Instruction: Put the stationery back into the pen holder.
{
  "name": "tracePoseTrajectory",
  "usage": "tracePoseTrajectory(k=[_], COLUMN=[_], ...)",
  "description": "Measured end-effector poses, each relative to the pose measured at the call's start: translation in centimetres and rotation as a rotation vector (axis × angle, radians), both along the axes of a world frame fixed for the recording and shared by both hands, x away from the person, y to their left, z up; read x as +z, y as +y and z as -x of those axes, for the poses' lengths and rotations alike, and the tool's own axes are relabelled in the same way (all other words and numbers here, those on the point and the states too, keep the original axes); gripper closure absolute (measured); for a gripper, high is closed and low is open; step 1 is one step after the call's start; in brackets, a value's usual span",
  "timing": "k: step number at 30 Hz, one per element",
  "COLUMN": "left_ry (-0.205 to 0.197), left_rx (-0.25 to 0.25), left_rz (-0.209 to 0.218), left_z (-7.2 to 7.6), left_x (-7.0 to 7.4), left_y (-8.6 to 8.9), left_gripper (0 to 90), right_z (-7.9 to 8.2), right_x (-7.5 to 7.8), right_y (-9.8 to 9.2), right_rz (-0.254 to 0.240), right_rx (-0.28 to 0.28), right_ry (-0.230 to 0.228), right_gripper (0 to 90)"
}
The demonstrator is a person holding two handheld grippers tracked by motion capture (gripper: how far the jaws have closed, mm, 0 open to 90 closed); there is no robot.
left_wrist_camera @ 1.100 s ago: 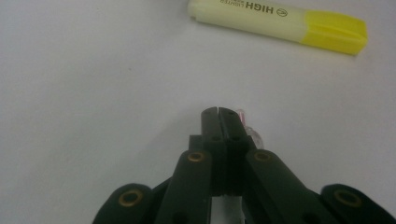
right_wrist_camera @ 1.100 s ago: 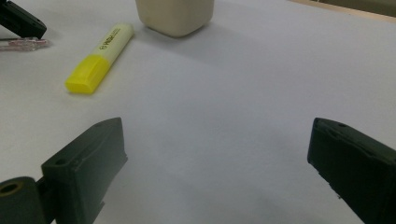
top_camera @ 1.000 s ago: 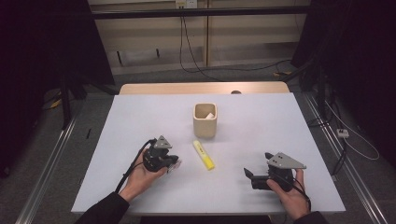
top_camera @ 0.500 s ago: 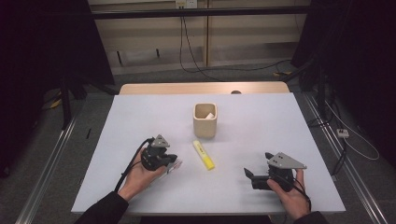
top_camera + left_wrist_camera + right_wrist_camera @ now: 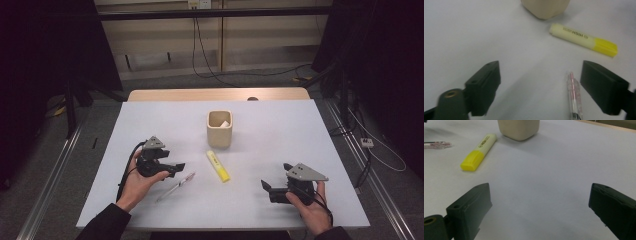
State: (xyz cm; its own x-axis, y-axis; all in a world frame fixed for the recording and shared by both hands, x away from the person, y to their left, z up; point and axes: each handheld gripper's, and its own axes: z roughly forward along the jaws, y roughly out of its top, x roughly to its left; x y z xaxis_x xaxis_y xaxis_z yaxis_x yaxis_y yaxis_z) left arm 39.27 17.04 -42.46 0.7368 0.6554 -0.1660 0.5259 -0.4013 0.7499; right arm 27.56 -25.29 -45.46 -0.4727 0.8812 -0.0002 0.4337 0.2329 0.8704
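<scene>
On the table [image 5: 150,210], the left gripper [image 5: 540,82] has just opened its jaws wide; the pen [image 5: 574,96] lies free between them. Right gripper [image 5: 540,205] gapes empty. Closing carelessly could roll the pen into the highlighter [image 5: 584,40].

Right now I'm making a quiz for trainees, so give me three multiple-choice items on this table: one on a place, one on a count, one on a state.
1. Where does the pen lie?
A. In the cup
B. On the table by the left gripper
C. Under the right gripper

2. How many highlighters are on the table?
A. One
B. Two
C. Three

3. How do the left gripper's jaws stand?
A. Shut on the pen
B. Shut on nothing
C. Open

Key: 1 B, the pen lies flat on the table beside the left gripper, whose jaws have just been opening. 2 A, a single yellow highlighter lies in front of the cup. 3 C, the left gripper view shows its jaws wide apart with the pen between them, unpressed.
</scene>
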Motion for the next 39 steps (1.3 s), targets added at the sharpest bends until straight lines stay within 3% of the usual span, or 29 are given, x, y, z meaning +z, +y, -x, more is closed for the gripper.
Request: tracePoseTrajectory(k=[2, 6, 10, 13, 19, 23, 25, 30, 37, 39], left_ry=[-0.019, -0.062, -0.077, -0.072, 0.010, 0.009, 0.014, 0.089, 0.126, 0.147], left_rx=[0.011, -0.001, -0.015, 0.007, -0.010, -0.034, -0.048, -0.071, -0.089, -0.102], left_rz=[-0.007, -0.016, -0.004, -0.045, -0.075, -0.104, -0.117, -0.153, -0.220, -0.227], left_z=[0.2, 0.7, 1.5, 2.3, 3.5, 4.5, 4.9, 5.1, 6.0, 6.1], left_x=[0.3, 1.5, 2.4, 2.3, 2.2, 3.0, 2.6, 1.0, 0.8, 0.5], left_y=[0.3, 0.9, 1.5, 1.8, 2.3, 2.6, 2.7, 2.9, 3.1, 2.8], left_gripper=[9.6, 6.7, 6.6, 6.6, 9.3, 10.6, 10.3, 10.1, 7.8, 11.9], right_z=[0.0, 0.0, 0.0, 0.0, -0.1, 0.0, 0.0, 0.0, 0.0, 0.1], right_x=[0.0, 0.0, 0.0, 0.0, 0.0, 0.0, -0.1, 0.0, 0.0, 0.0], right_y=[0.0, 0.0, 0.0, 0.0, 0.0, 0.0, 0.0, 0.0, 0.1, 0.1], right_rz=[-0.001, 0.000, 0.001, 0.003, 0.004, 0.005, 0.007, 0.009, 0.012, 0.011], right_rx=[0.000, -0.001, -0.003, -0.004, -0.006, -0.006, -0.006, -0.010, -0.007, -0.007], right_ry=[-0.002, -0.002, -0.002, -0.001, -0.002, -0.001, 0.000, -0.001, -0.004, -0.005], right_gripper=[4.0, 4.0, 4.0, 4.0, 4.0, 4.0, 4.0, 3.9, 4.0, 3.9])
